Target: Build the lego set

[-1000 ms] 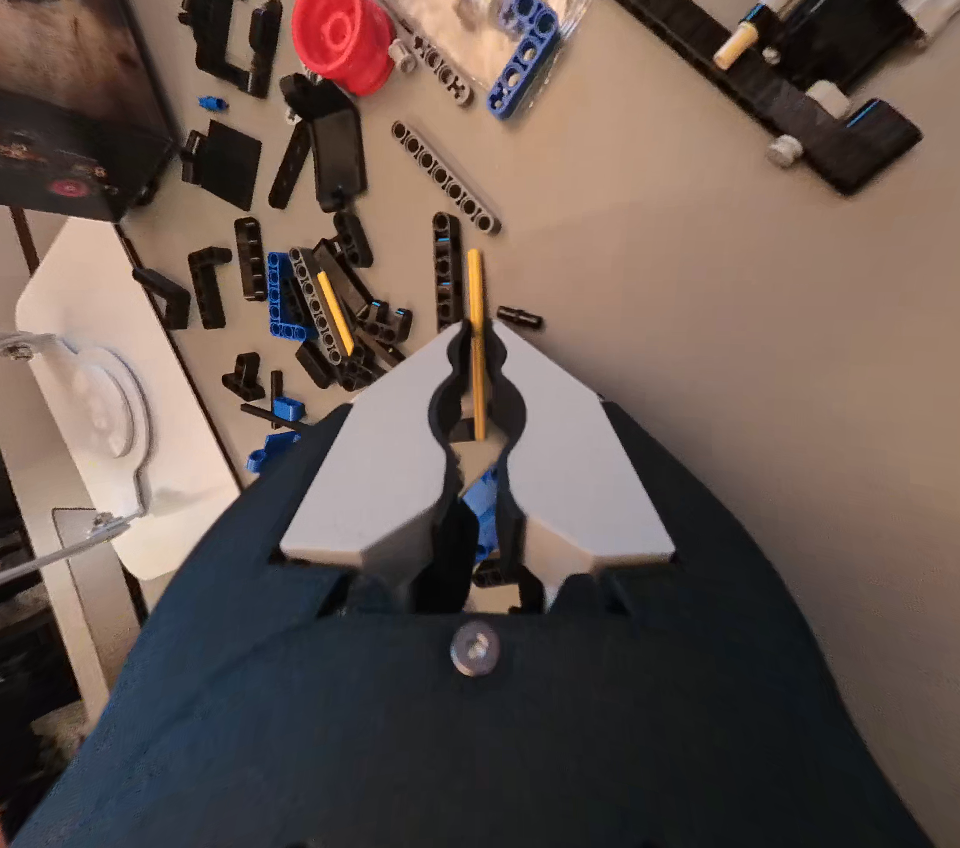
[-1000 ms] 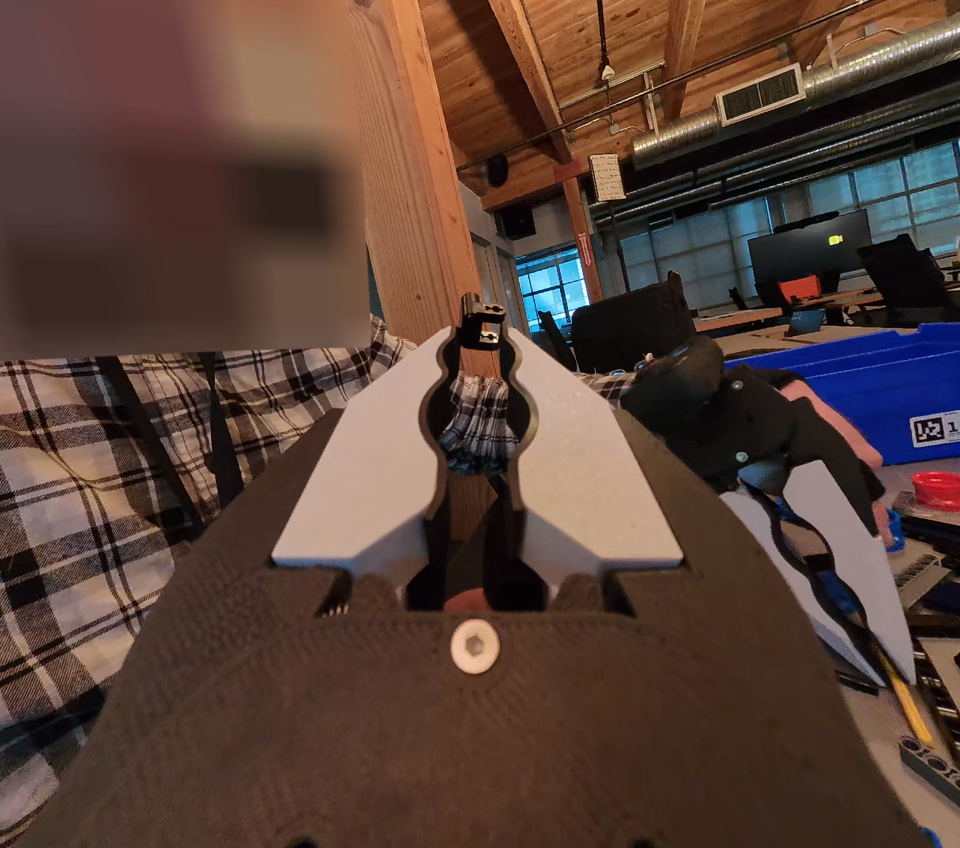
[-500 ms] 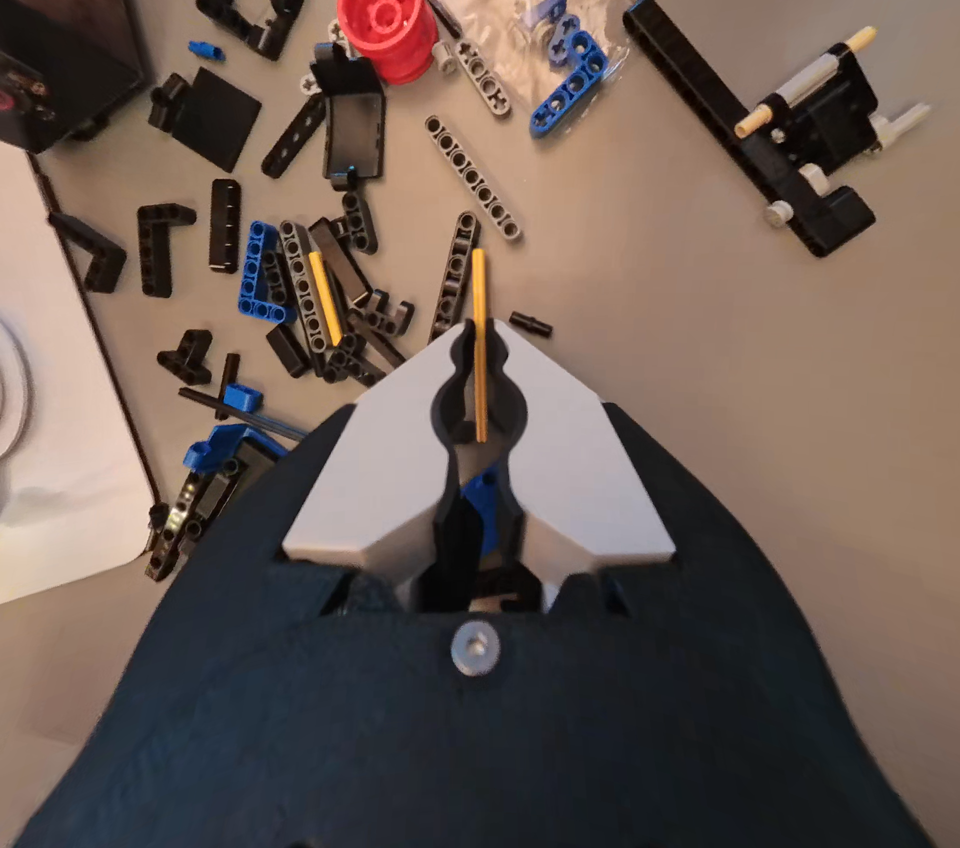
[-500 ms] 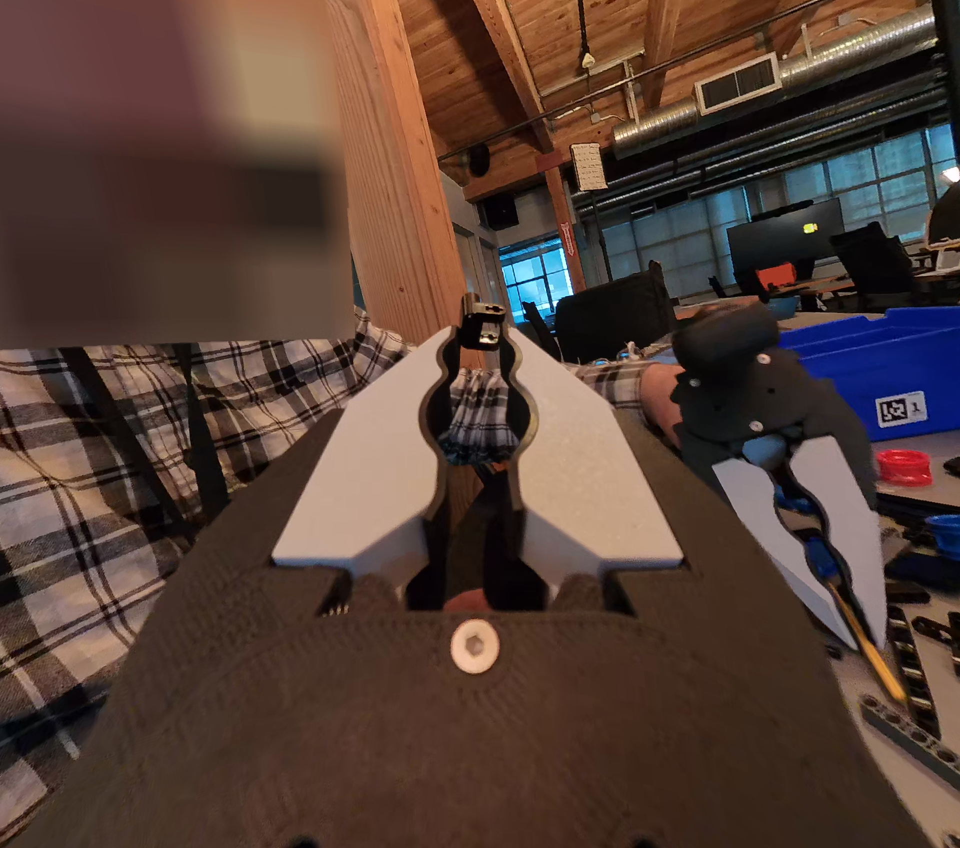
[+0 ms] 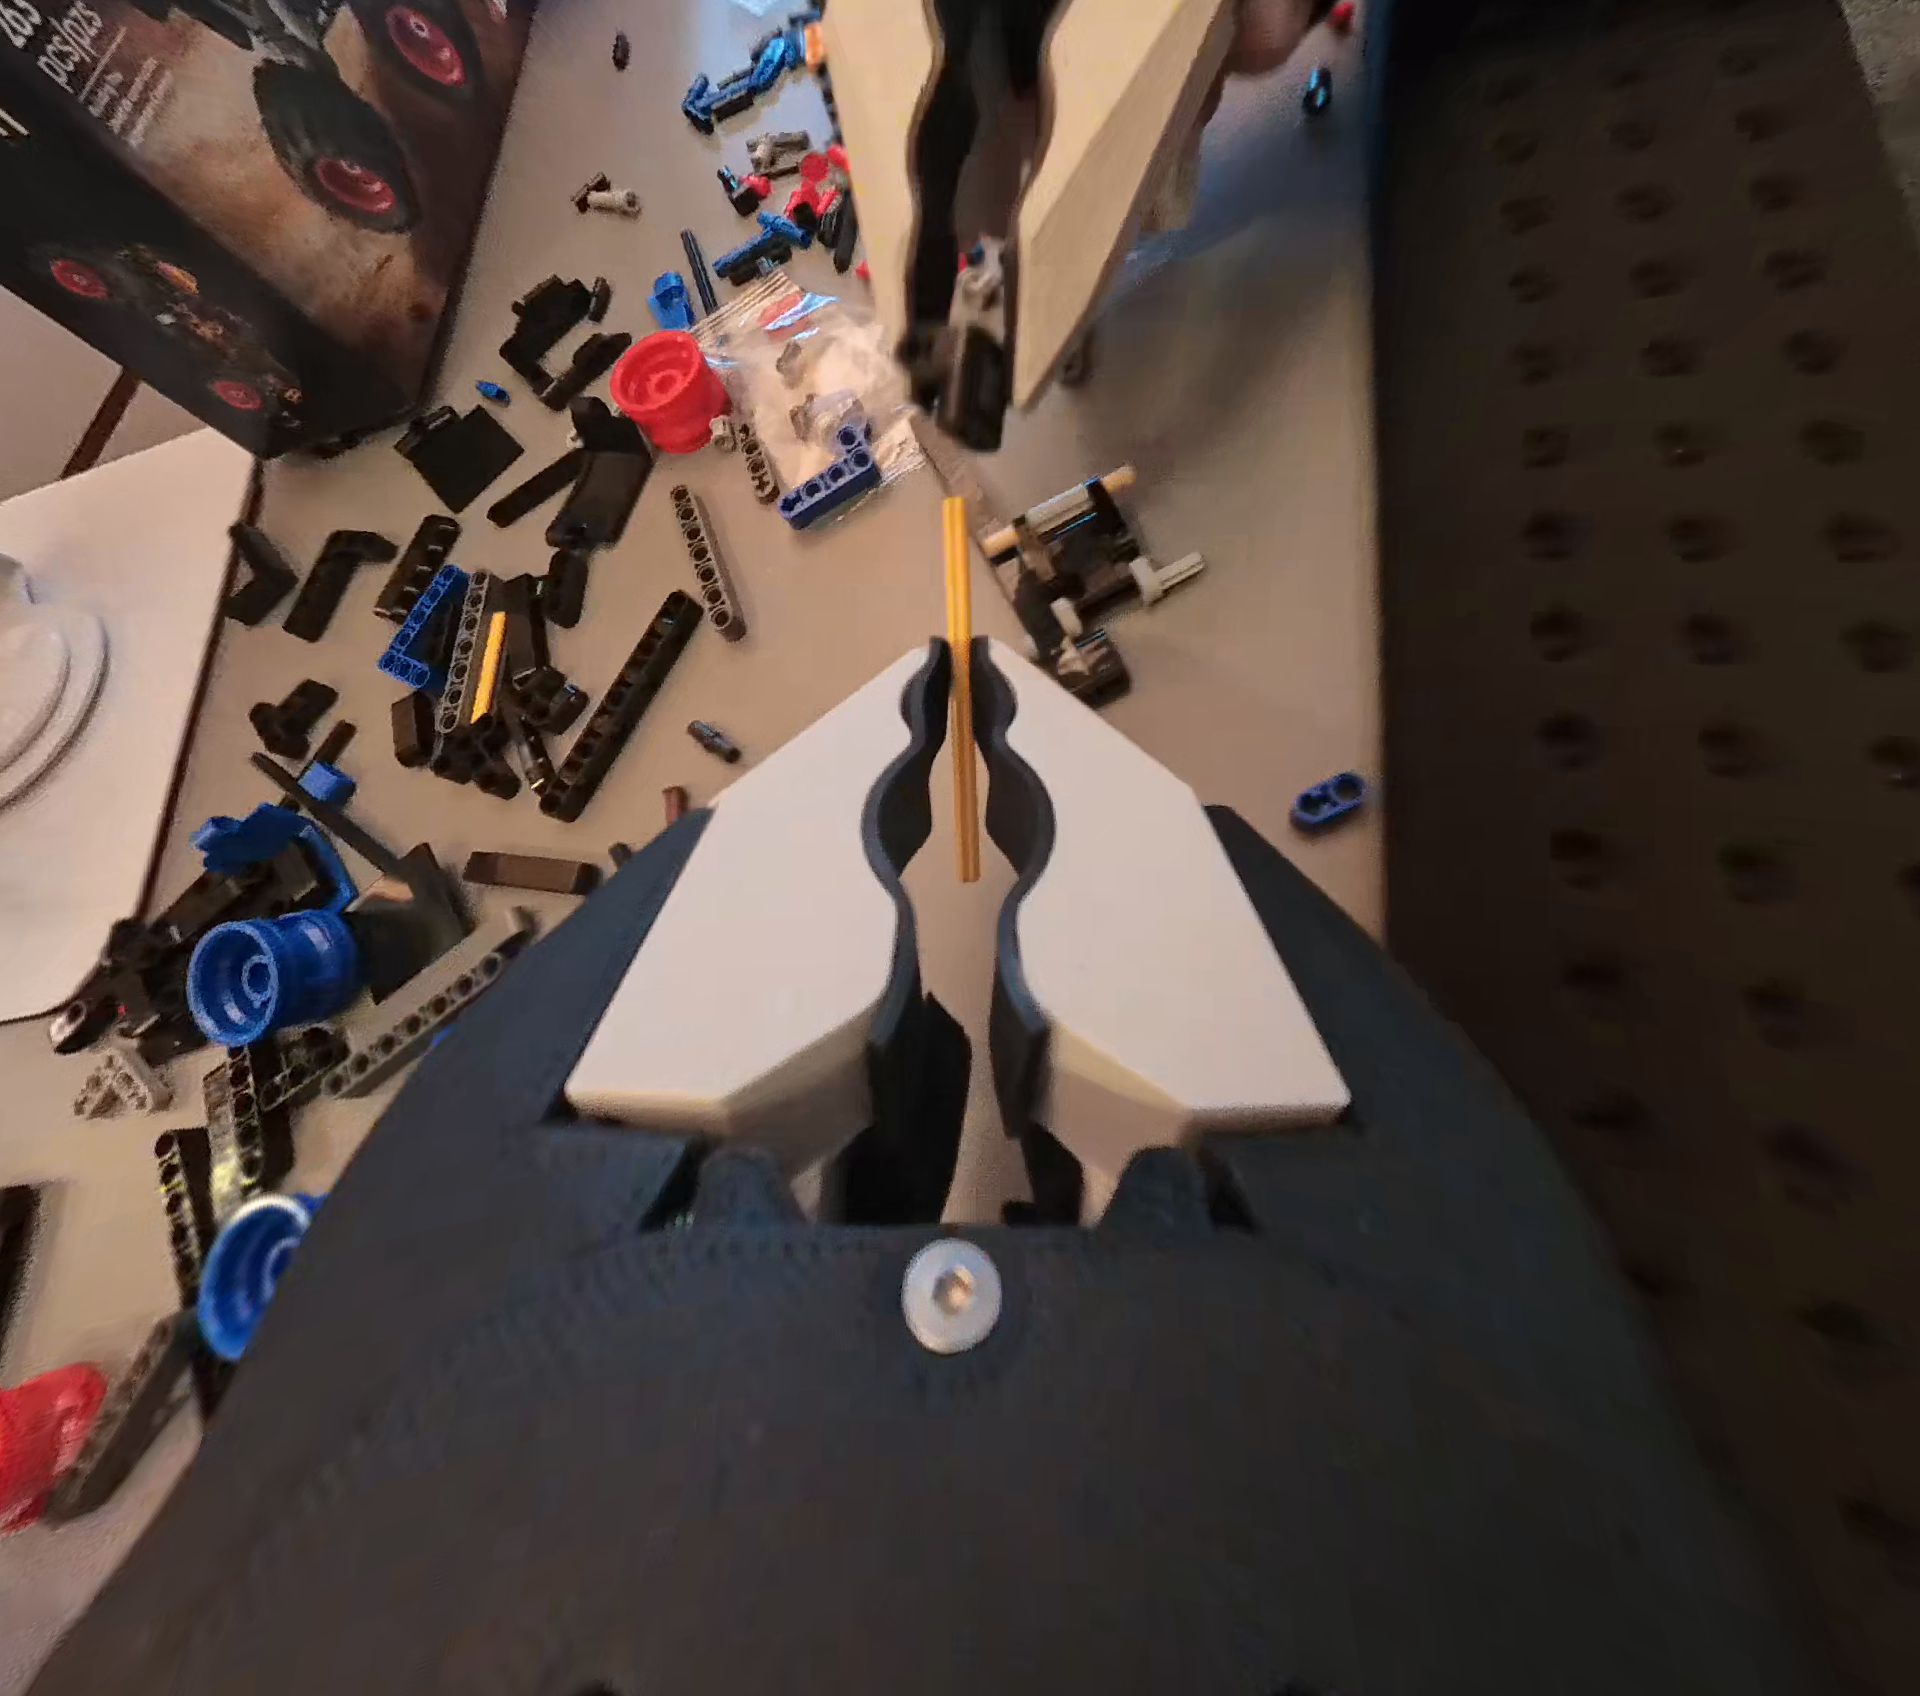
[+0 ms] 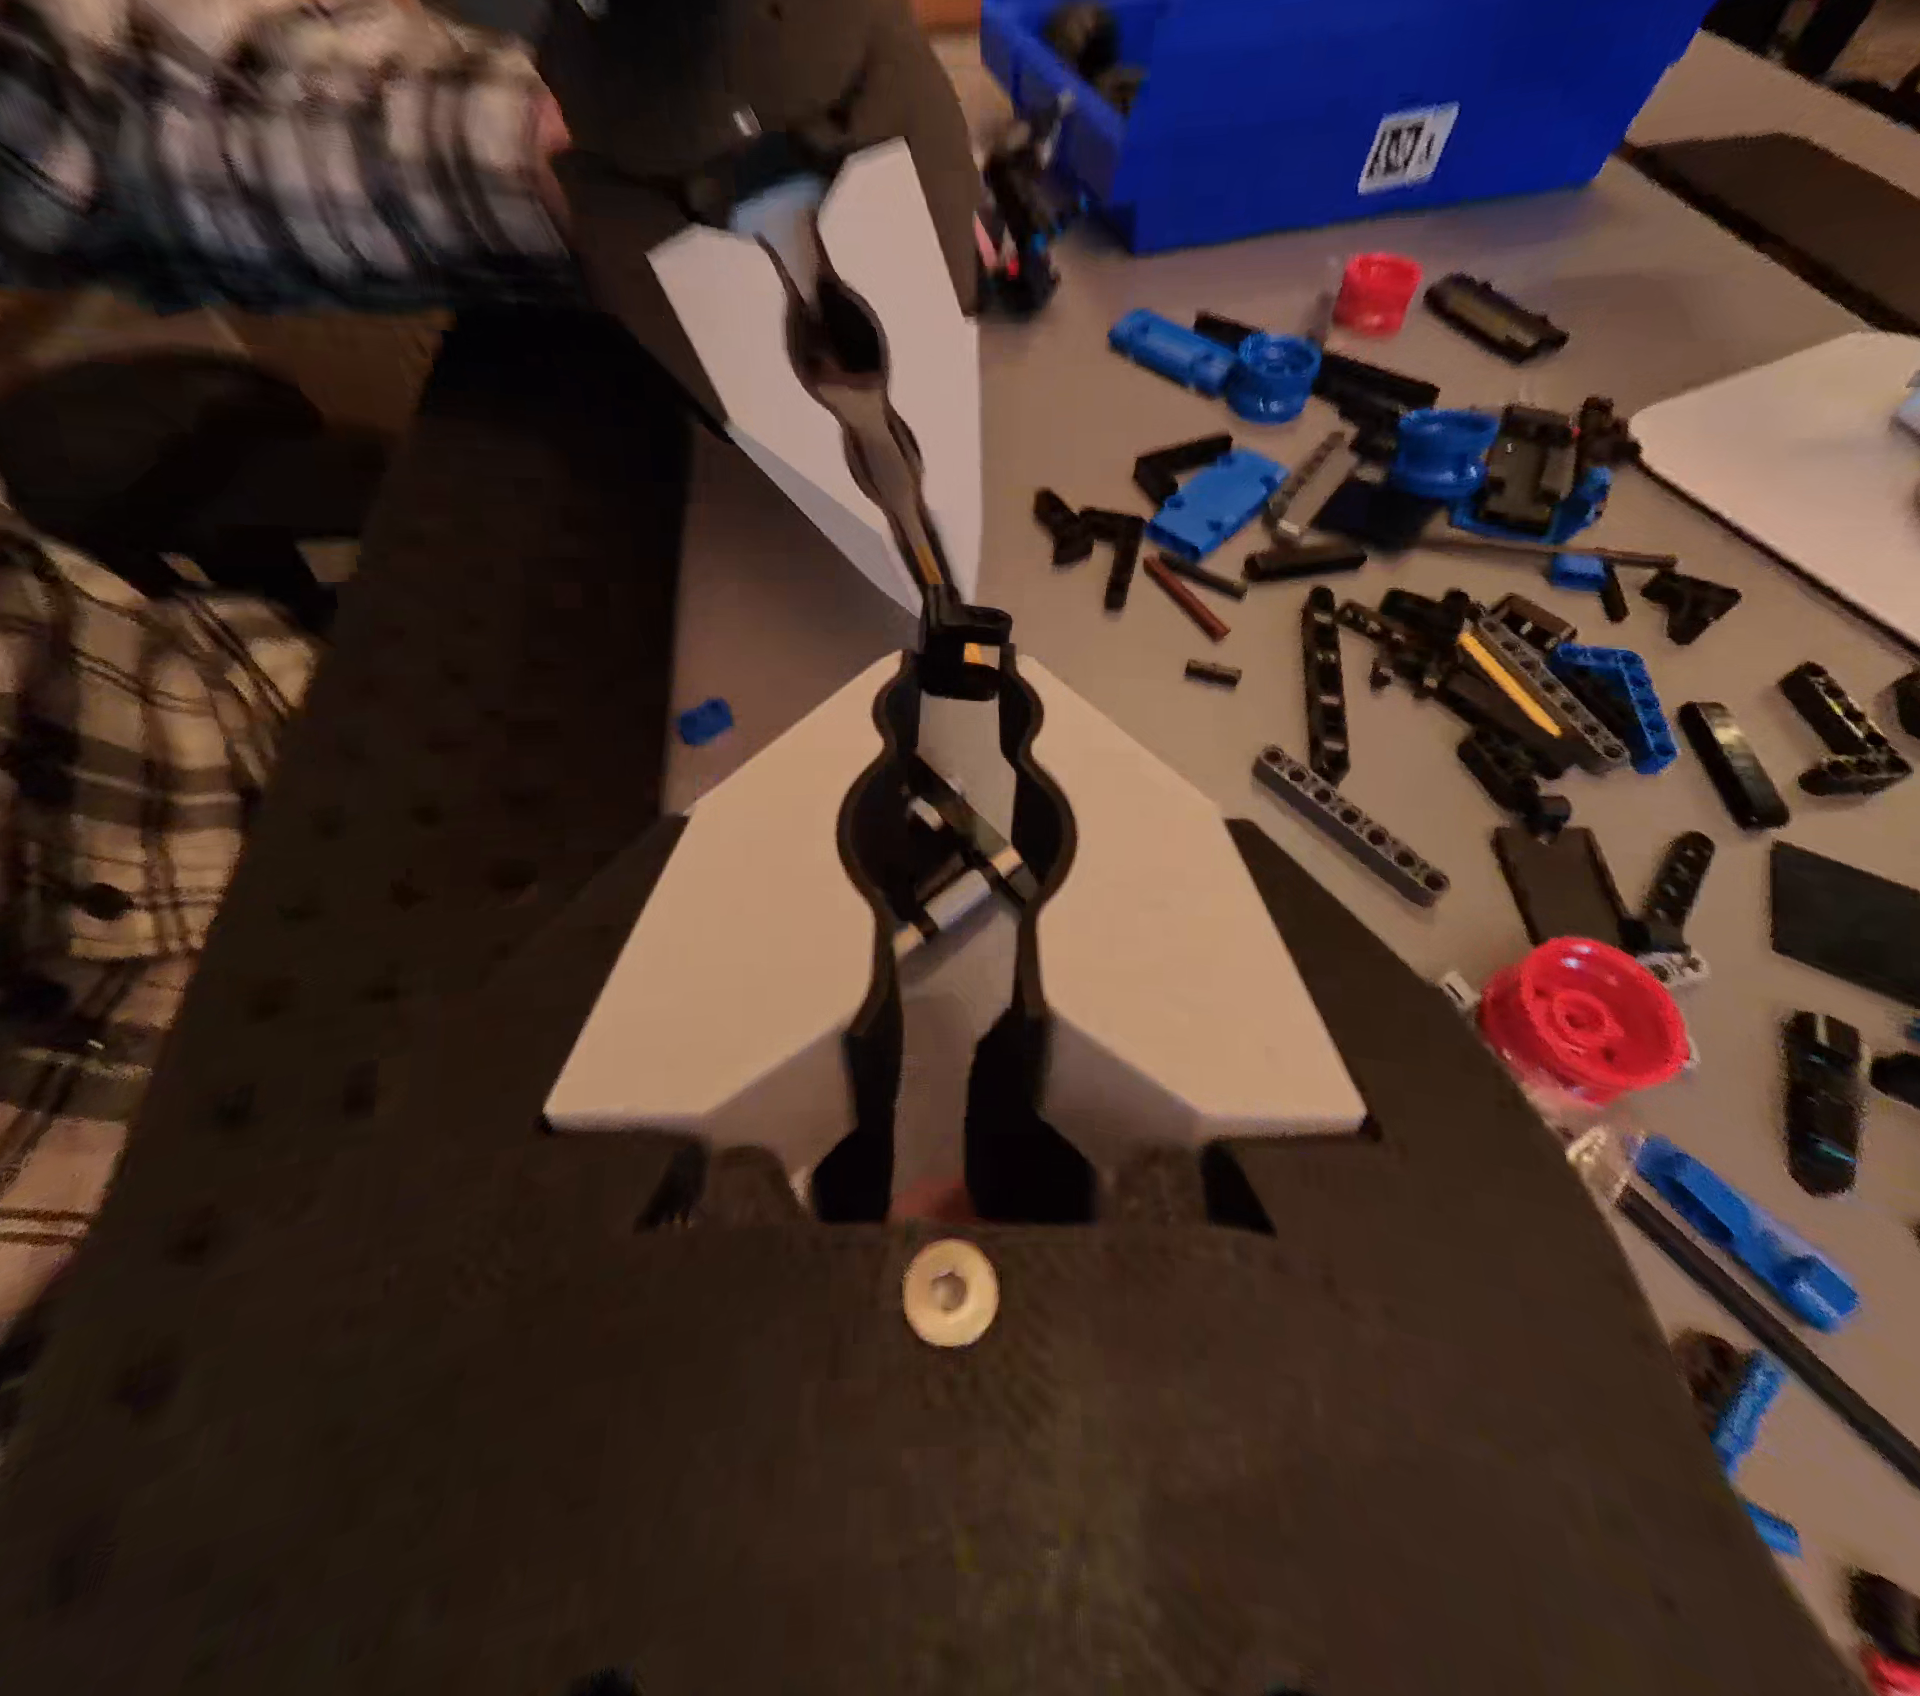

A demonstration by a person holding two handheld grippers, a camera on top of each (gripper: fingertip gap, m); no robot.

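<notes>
The left gripper (image 5: 958,659) was clamped on a thin yellow axle (image 5: 958,607), a straight, slim rod that stuck out past the fingertips above the grey table (image 5: 1226,711). The right gripper (image 6: 961,659) was closed on a small black connector (image 6: 961,649) at its tips, a stubby piece with an open collar. In the right wrist view the axle's end met that connector, yellow showing inside the collar. On the table beyond lay a partly built black assembly (image 5: 1070,576) with pale pins. Loose black and blue beams, a red wheel hub (image 5: 665,389) and a blue wheel hub (image 5: 265,971) were scattered to the left, near the set's box (image 5: 229,119).
</notes>
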